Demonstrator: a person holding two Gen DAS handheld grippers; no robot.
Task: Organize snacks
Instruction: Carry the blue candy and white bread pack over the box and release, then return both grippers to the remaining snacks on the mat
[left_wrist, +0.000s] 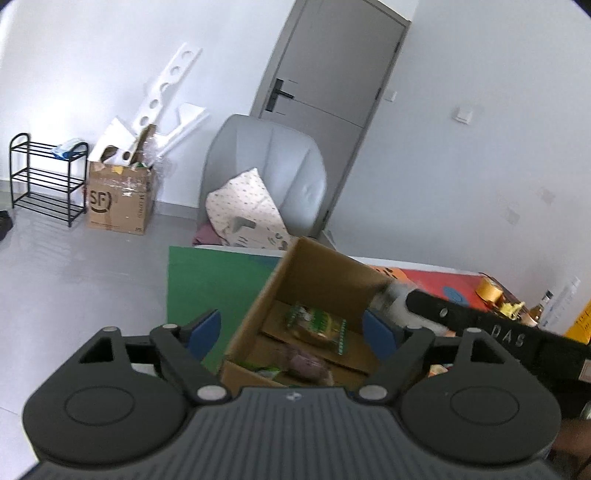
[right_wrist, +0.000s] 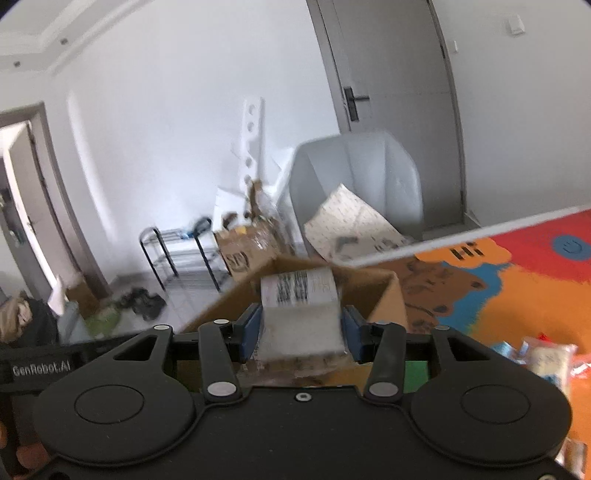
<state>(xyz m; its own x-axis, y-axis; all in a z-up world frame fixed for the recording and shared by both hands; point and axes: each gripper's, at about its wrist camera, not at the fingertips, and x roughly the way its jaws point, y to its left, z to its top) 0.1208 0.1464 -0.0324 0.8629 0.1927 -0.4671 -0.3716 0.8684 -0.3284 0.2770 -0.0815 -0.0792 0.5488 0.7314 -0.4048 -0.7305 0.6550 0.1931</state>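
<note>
The right gripper holds a pale labelled snack packet between its blue pads above an open cardboard box.

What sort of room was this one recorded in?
Probably a room in a home: a grey armchair with a cushion, a black shoe rack by the wall, and a colourful play mat under the cardboard box.

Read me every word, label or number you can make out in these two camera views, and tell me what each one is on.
"SF": large cardboard box on the floor by the wall.
"DAS": black body of the right gripper, seen from the left wrist.
"GenRobot.AI": black strap at the left edge of the right wrist view.
"Hi": colourful mat.
Printed label on the white packet between the right gripper's pads: too blurred.
Green snack packet in the open box: unreadable.
</note>
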